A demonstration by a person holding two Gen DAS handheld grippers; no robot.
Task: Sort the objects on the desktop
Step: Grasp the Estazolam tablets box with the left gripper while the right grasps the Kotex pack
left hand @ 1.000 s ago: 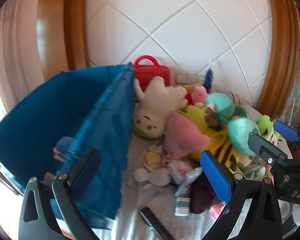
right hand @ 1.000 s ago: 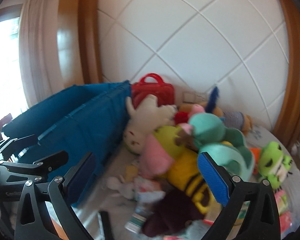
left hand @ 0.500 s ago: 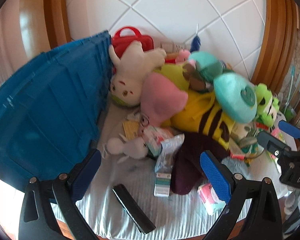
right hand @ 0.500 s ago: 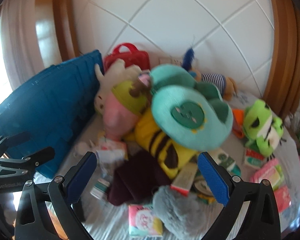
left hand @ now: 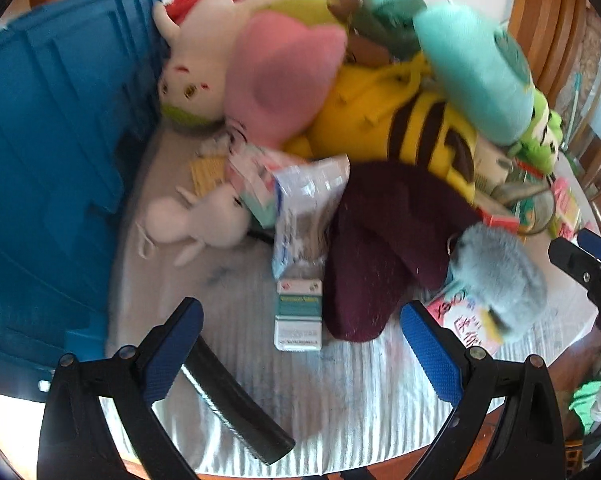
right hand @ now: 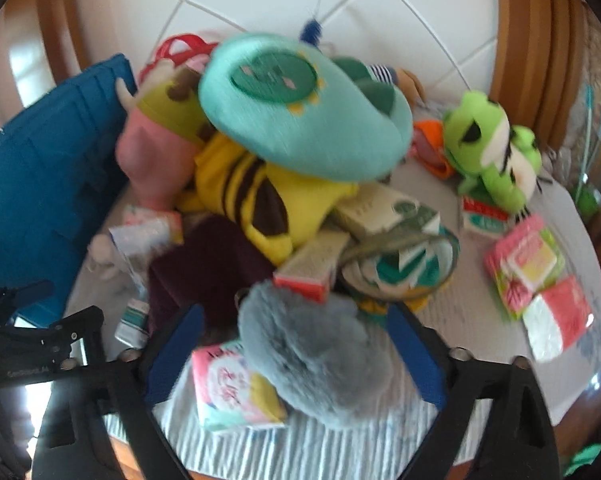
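Left wrist view: left gripper (left hand: 300, 340) with jaws spread wide and nothing between them, poised over a striped tablecloth (left hand: 360, 392). Blue storage bin (left hand: 48, 152) standing at left edge of table, touching a white plush doll (left hand: 192, 80). Small teal-and-white box (left hand: 298, 316) lying flat between the blue pads (left hand: 172, 352), just beyond them. Black comb-like bar (left hand: 236, 400) lying diagonally near front table edge, close to the left pad. Dark maroon cloth (left hand: 380, 248) beside the box, partly under a yellow-and-brown striped bee plush (left hand: 400, 132). Pink plush (left hand: 280, 76) resting against the bee; mint-green cushion (left hand: 476, 72) on top. Crinkled plastic packet (left hand: 304, 208) next to a small white plush animal (left hand: 196, 220). Grey fluffy toy (left hand: 500, 268) at right, overlapping a pink tissue pack (left hand: 460, 324).

Right wrist view: right gripper (right hand: 296, 352) likewise spread apart, holding nothing; grey fluffy toy (right hand: 316, 360) lying between the two pads, contact with either pad not determinable owing to blur. Pink tissue pack (right hand: 228, 388) partly beneath the toy. Green frog plush (right hand: 492, 152) sitting well apart at right, above a red-and-white carton (right hand: 480, 216). Red-and-white packets (right hand: 540, 280) near right table edge. Round basket (right hand: 404, 264) just behind the grey toy, beside a long box (right hand: 312, 264).
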